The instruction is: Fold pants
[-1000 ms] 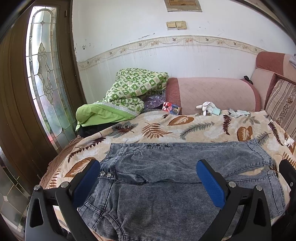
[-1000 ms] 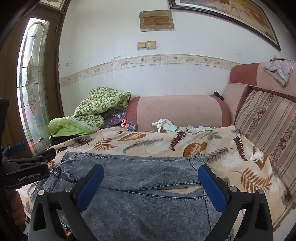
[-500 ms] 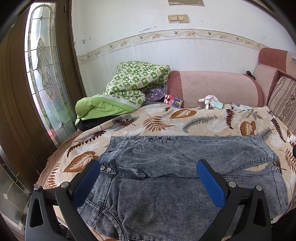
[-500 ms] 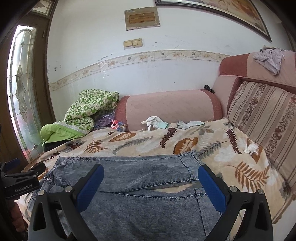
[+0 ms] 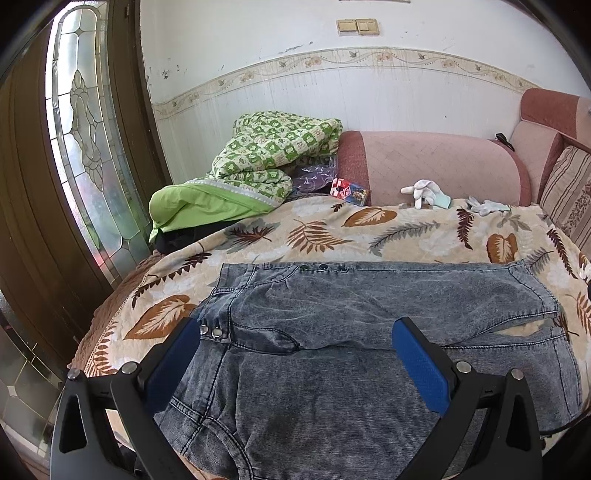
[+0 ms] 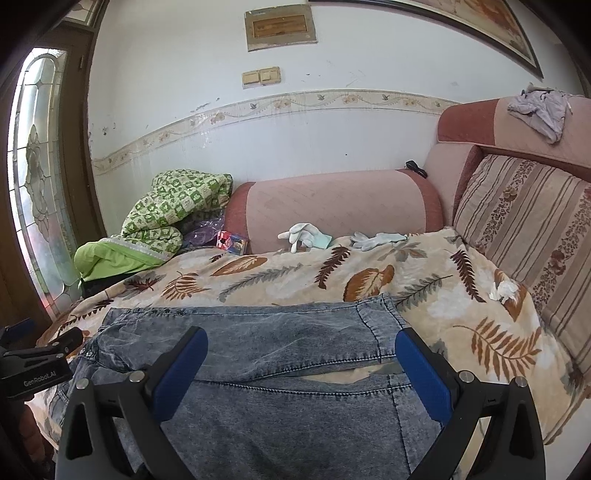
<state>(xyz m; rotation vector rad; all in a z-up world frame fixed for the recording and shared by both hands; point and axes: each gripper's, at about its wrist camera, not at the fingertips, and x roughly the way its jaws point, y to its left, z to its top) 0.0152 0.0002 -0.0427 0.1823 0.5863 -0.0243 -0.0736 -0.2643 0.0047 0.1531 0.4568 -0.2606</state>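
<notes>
— How are the jaws held?
— Both the left gripper [image 5: 295,358] and right gripper [image 6: 301,363] are spread wide, released.
— And the pants [image 5: 369,354]?
— Grey washed denim, laid sideways, doubled lengthwise, on the leaf-print bedspread [image 5: 406,229].

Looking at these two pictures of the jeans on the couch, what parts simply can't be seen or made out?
- Jeans, left wrist view: the near edge is cut off by the frame and hidden behind the left claw.
- Jeans, right wrist view: the near part is covered by the right claw.
- Small box: print too small to read.
- Wall plaque: text blurred.
</notes>
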